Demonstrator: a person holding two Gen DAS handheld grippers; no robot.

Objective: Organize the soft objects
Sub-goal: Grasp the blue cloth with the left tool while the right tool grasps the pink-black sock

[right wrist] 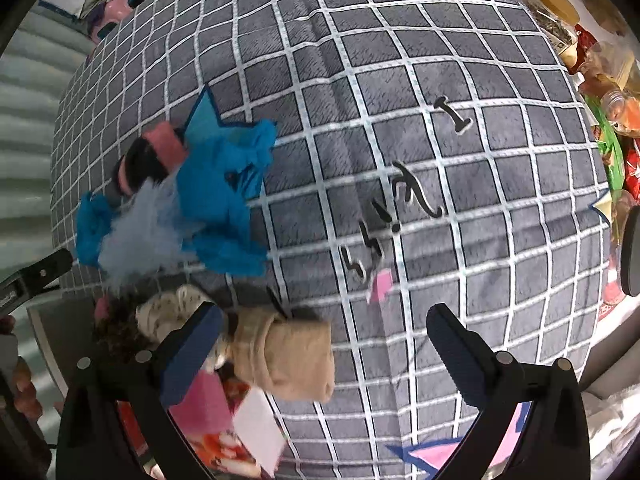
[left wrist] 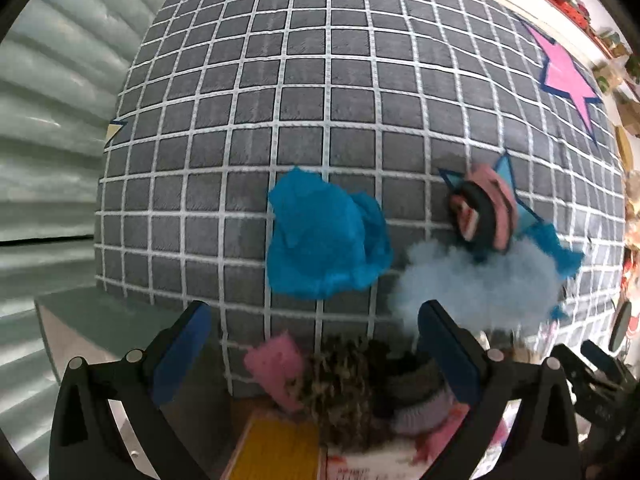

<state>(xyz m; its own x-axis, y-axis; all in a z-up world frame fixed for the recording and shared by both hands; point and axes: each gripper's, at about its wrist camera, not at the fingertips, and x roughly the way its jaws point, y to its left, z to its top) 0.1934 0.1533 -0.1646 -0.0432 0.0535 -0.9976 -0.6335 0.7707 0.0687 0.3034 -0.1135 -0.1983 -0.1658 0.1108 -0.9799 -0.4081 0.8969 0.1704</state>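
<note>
Soft objects lie scattered on a grey blanket (left wrist: 304,80) printed with a white grid and pink and blue stars. In the left wrist view, a crumpled bright blue cloth (left wrist: 324,240) rests near the middle of the blanket. To its right is a fluffy pale blue piece (left wrist: 476,280), touching a rolled black and pink item (left wrist: 484,212) just beyond it. The left gripper (left wrist: 316,344) is spread wide, holding nothing. Between and below its fingers sits a near pile: a pink fuzzy piece (left wrist: 276,372), a mottled brown-and-tan fuzzy item (left wrist: 344,388) and a dark knitted piece (left wrist: 416,380), all blurred.

In the right wrist view, another blue cloth (right wrist: 224,196) and the pale blue piece lie together at the left, well apart from the right gripper (right wrist: 324,336), which is also spread wide and empty. A rolled beige cloth (right wrist: 292,356) lies at the near edge of the blanket, just beside the gripper's left finger.
</note>
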